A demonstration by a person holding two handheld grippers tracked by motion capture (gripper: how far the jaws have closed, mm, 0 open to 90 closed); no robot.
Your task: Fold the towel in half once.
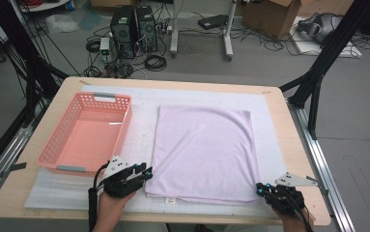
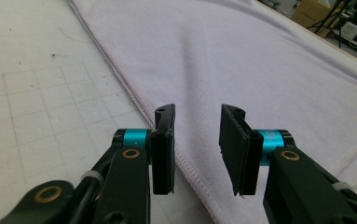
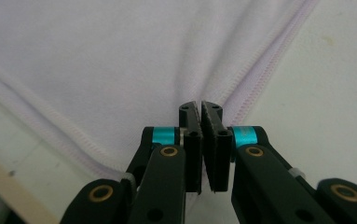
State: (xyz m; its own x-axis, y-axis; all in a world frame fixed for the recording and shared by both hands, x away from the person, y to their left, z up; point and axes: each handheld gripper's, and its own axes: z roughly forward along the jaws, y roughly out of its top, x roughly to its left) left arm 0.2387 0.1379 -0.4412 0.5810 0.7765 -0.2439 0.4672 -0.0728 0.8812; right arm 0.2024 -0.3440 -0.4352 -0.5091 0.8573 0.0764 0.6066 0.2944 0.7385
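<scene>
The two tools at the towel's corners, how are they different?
The left tool has its jaws apart, with the towel's hemmed edge lying between them unpinched; the right tool has its jaws pressed together on the towel's corner. In the high view the left tool sits at the towel's near left corner beside the pink basket, the right tool at the near right corner. Both are black with turquoise rings.

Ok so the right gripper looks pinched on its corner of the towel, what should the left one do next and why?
Probably close the left gripper on the towel. Its jaws stand open astride the towel's stitched edge at the near left corner, pressing on nothing, while the right gripper is shut on the near right corner. With both corners pinched, the near edge could likely be lifted evenly.
</scene>
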